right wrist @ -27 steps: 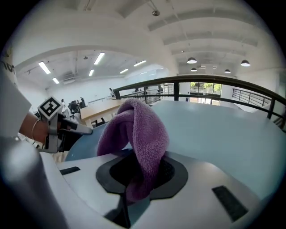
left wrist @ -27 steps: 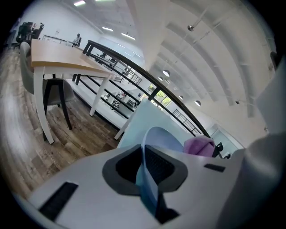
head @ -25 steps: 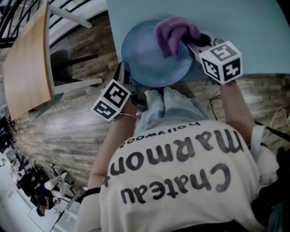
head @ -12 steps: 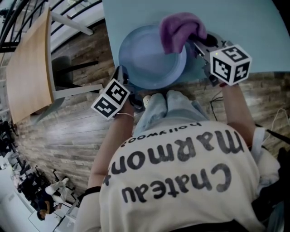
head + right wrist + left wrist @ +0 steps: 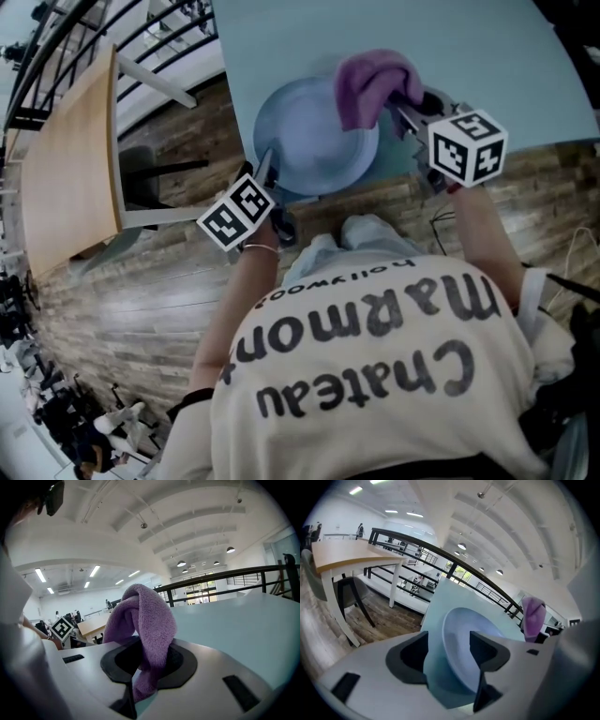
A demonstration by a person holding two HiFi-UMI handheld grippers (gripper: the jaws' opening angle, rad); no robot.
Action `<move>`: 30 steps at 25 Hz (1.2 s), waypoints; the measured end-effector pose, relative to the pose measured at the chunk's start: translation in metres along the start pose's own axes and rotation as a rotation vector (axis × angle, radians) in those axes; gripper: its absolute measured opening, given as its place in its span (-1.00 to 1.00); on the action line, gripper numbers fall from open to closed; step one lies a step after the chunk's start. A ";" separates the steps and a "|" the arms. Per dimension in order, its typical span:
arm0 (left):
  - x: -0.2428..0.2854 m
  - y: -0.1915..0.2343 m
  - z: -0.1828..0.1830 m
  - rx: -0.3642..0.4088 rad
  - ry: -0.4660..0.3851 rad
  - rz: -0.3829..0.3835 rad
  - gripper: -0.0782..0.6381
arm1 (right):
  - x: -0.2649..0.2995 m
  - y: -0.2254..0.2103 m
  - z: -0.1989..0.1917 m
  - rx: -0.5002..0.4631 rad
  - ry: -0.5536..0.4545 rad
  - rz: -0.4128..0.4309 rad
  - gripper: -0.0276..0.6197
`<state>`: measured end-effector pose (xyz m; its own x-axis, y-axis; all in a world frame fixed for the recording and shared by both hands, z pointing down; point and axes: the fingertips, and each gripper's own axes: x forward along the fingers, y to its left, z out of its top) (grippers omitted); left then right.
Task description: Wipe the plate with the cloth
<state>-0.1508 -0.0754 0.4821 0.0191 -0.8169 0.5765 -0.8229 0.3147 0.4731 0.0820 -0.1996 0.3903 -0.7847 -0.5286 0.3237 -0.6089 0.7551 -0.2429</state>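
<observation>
A pale blue plate (image 5: 314,136) lies on the light blue table (image 5: 469,56), close to its near edge. My left gripper (image 5: 267,167) is at the plate's near-left rim. Its jaws have just been opening, and they now stand open with the plate (image 5: 464,639) rim between them and a gap on each side. In its own view the left gripper (image 5: 449,651) looks along the plate. My right gripper (image 5: 405,105) is shut on a purple cloth (image 5: 370,82), held above the plate's far-right rim. The cloth (image 5: 140,625) hangs bunched out of the right gripper (image 5: 145,660).
A wooden table (image 5: 66,159) and a dark chair (image 5: 141,131) stand to the left on the plank floor. A black railing (image 5: 417,541) runs behind them. The person's shirt fills the lower head view.
The left jaws have opened off the plate's rim, and the plate now sits lower and further onto the table. The right gripper has risen a little to the right with the cloth.
</observation>
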 end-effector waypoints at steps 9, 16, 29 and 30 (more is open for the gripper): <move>-0.079 -0.033 0.076 0.148 -0.235 -0.274 -0.35 | -0.031 0.047 0.027 0.037 -0.085 -0.091 -0.64; -0.173 -0.061 0.083 0.330 -0.273 -0.512 -0.66 | -0.099 0.116 0.027 0.064 -0.164 -0.215 -0.64; -0.223 -0.039 0.103 0.388 -0.313 -0.680 -0.71 | -0.138 0.180 0.000 0.061 -0.183 -0.431 -0.65; -0.225 -0.039 0.102 0.389 -0.311 -0.690 -0.71 | -0.141 0.183 -0.001 0.064 -0.182 -0.440 -0.65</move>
<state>-0.1811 0.0472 0.2658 0.4779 -0.8784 0.0068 -0.8222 -0.4445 0.3556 0.0813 0.0132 0.3016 -0.4553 -0.8561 0.2444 -0.8890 0.4224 -0.1767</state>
